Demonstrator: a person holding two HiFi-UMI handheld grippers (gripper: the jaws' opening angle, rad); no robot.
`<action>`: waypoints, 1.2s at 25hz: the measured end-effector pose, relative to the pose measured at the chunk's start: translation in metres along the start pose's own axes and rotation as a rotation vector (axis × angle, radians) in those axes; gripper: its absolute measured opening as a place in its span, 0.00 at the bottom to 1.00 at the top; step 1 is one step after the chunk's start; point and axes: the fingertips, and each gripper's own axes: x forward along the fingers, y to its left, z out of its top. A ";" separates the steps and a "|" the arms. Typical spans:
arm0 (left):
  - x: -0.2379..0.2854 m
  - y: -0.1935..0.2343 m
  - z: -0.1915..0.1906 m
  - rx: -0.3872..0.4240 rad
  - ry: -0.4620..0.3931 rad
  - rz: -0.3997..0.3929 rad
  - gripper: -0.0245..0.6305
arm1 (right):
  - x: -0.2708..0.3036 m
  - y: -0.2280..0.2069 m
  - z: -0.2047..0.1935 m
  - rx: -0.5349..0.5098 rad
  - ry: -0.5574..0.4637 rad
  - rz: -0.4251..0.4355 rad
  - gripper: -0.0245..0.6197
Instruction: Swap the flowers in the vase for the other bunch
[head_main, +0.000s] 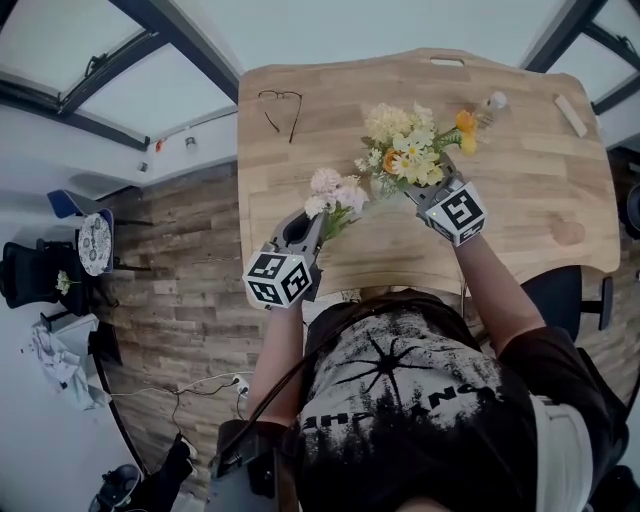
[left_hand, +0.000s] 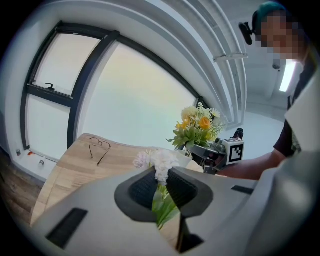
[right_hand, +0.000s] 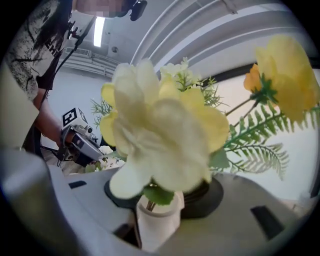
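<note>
Head view: both grippers over the wooden table (head_main: 520, 200) | left gripper (head_main: 312, 222): clamped on the stems of the pink-white bunch (head_main: 335, 190) near the table's front edge | right gripper (head_main: 425, 195): jaws apart around the white vase (right_hand: 157, 220), not pressing it | yellow bunch (head_main: 405, 150): stands in that vase

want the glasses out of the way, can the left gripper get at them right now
Probably not yet. Nothing lies on the table between the left gripper and the glasses, so the way is free, but its jaws are shut on the pink bunch, which it would have to put down first.
</note>
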 end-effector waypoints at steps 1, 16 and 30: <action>0.000 0.000 -0.001 0.001 0.001 0.000 0.13 | -0.001 0.000 -0.002 -0.003 0.006 -0.002 0.31; 0.000 0.000 -0.013 0.002 0.022 0.003 0.13 | -0.007 0.004 -0.029 0.081 0.068 -0.010 0.45; -0.006 -0.006 -0.013 0.005 0.003 0.022 0.13 | -0.004 0.004 -0.055 0.097 0.146 -0.029 0.46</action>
